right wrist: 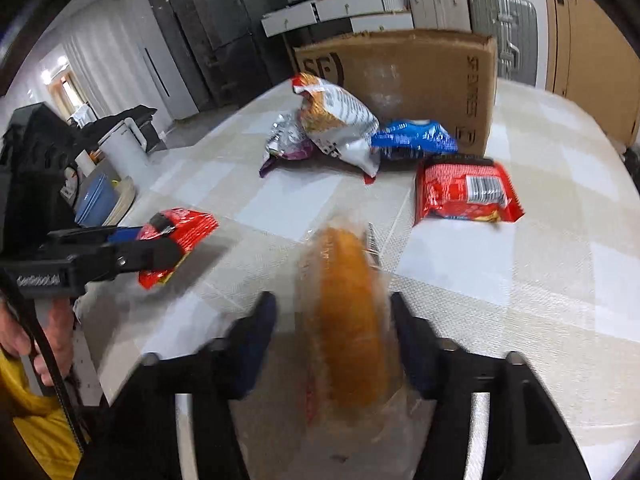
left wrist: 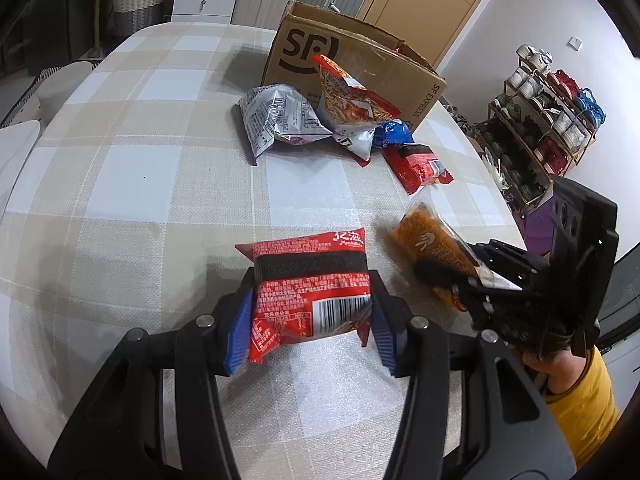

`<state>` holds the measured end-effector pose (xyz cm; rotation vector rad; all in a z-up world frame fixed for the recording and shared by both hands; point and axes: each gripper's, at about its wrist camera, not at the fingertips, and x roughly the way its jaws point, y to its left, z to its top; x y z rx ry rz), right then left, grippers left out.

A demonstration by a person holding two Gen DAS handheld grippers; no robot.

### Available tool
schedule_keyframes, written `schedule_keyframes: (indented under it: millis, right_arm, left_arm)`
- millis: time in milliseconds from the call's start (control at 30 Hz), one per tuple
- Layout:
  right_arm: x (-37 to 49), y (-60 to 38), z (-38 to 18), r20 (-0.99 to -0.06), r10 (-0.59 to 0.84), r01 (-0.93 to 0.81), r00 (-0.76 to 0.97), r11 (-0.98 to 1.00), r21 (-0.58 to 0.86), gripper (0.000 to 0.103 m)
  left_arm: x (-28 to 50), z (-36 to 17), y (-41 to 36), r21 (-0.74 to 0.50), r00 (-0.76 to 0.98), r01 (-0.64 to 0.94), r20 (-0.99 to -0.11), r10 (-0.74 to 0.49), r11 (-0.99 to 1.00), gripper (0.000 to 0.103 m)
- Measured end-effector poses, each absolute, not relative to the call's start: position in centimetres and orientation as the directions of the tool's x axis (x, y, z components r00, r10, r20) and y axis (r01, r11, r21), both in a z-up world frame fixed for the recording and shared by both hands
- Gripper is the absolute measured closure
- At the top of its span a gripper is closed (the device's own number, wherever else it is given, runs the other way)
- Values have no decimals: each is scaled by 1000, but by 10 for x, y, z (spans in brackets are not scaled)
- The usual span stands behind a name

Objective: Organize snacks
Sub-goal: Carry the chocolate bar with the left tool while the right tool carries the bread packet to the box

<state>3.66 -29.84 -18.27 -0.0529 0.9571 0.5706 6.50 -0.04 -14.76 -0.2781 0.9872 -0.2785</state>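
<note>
two packets in hand, box not yet fed

red snack packet point(left wrist: 310, 292) sitting right up front in the left wrist view, pinched between the blue pads point(left wrist: 240, 330) of the left gripper point(left wrist: 310, 322), label side up with a barcode and blocks of small chinese print, brand characters at the top corner too small to make out. hovering low over the checked tablecloth point(left wrist: 140, 184).

over on the right gripper point(right wrist: 334, 340): clear-wrapped orange noodle-looking block point(right wrist: 346, 320) standing on edge between the fingers, heavily blurred. jaws partly spread, and cannot tell for sure whether the pads are pressing on the wrapper or letting it slip. white logo on the wrapper visible from the left wrist view, text unreadable.

looks like the gather-up step, both tools loaded or nearly so. cardboard box point(left wrist: 352, 68) at the far side of the table, printed "sf" big on the face and "sf express" down the edge. rest of the snacks heaped in front of it: silver bag point(left wrist: 276, 118), orange-and-red noodle snack bag point(left wrist: 348, 96), blue packet point(left wrist: 394, 134), another red packet point(left wrist: 418, 166).

next move probably needs a firm regrip on the orange block first, then a carry over the heap and a drop past the box rim without snagging the flap.
</note>
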Motion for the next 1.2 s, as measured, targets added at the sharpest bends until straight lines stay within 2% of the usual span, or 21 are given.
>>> schedule_keyframes:
  millis: [33,100,267,567,867,1200]
  right_arm:
    - [38,-299,-183,-784,450,-478,428,849,226,69]
    - [39,-302,-183,-775,471,-464,421,846,262,73]
    - [30,-311,-172,-729,529,-449,435,829,334,73]
    - [12,-318,-119,-610,646,-457,458,760,462,73]
    - [8,-312,-48,-494,710,-502,502,704,502,73]
    - [15,-315,39,-407,689,-550,600,724,416,73]
  left_arm:
    - [66,-148,0,-354,520,104,-777,-354,929,55]
    - [67,-149,0,-354,519,101,-779,-353,930,55]
    - [64,-144,0,-346,533,101,-773,-344,933,55]
    - [50,-111,-3,-311,599,118,-735,-318,943,55]
    - [41,-54,-3,-271,671,144,-681,-295,952,55]
    - [52,29,8,-238,751,179,-594,-289,954,55]
